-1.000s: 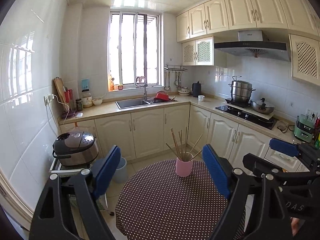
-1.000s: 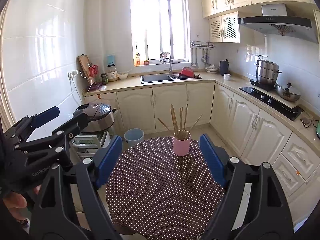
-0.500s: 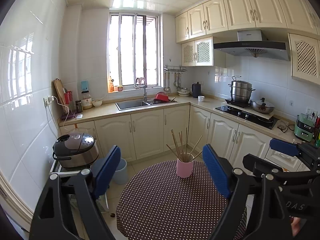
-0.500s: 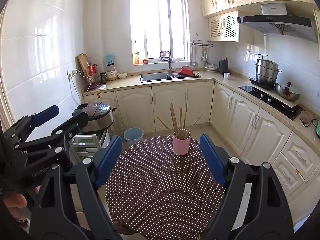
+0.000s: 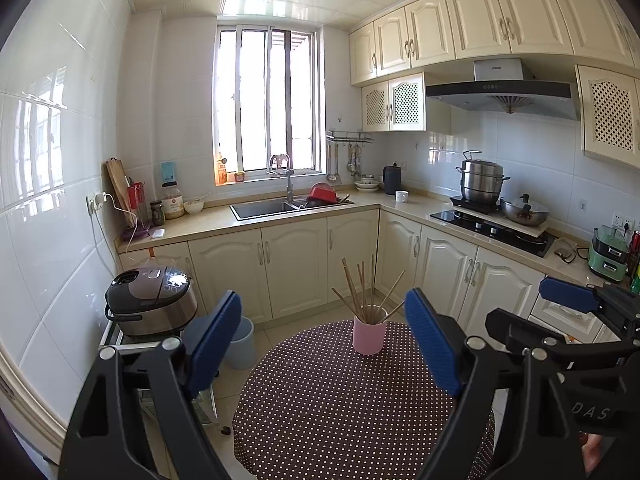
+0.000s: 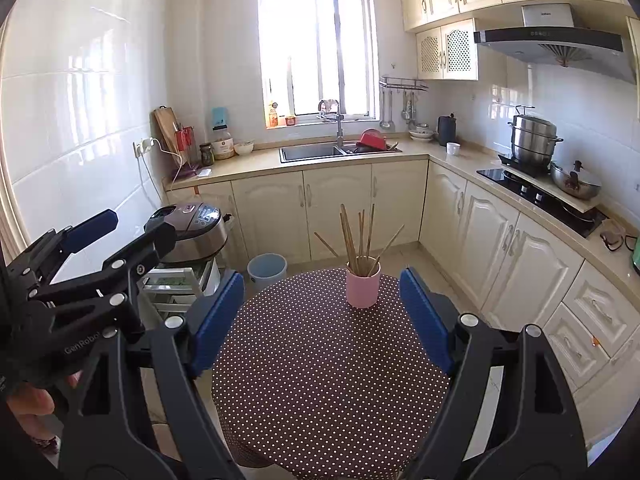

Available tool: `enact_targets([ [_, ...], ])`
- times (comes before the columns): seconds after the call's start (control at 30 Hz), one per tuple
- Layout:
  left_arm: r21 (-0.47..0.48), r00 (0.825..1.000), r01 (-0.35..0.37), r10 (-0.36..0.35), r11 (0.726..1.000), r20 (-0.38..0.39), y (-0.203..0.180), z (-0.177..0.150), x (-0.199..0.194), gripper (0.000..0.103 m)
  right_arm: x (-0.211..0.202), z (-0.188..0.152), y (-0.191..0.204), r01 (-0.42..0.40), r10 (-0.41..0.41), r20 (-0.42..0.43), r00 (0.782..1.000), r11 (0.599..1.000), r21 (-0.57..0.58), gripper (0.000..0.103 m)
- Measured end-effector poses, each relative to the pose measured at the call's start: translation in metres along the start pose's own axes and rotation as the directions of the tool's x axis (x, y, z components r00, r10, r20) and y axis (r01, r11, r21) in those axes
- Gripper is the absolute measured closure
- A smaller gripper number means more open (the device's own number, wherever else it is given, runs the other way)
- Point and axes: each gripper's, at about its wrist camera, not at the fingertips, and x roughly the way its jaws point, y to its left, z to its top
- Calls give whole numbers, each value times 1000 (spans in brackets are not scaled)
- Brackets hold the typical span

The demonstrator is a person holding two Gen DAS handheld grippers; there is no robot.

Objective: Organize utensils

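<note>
A pink cup (image 5: 369,335) (image 6: 363,289) stands upright at the far side of a round table with a brown dotted cloth (image 5: 340,408) (image 6: 320,380). Several wooden chopsticks (image 5: 362,294) (image 6: 358,242) stick up out of it, fanned apart. My left gripper (image 5: 324,340) hangs open over the near part of the table, well short of the cup, nothing between its blue pads. My right gripper (image 6: 320,312) is likewise open and empty, with the cup ahead between its pads' line of sight. Each gripper also shows at the edge of the other's view.
A rice cooker (image 5: 150,300) sits on a low rack left of the table, with a light blue bin (image 6: 267,266) beside it. Cream cabinets and a counter with a sink (image 5: 264,209) run along the back; a hob with steel pots (image 6: 534,148) is on the right.
</note>
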Motion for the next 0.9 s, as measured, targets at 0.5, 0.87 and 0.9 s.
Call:
enact_targets([
  [0.5,1,1000,5,-5,1000,-7,-3,-4,2,21,1,-3,-2,4,-4,-5,1000,1000,6,24],
  [0.87,3,1000,10,-10,1000,-14,-8,-7,6,21,2,-5,-10,6,-6,-14,1000,1000,13,24],
  [0.9,3,1000,10,-10,1000,-15,-7,-7,7,21,2,-5,-10,6,-6,-13,1000,1000,12,24],
])
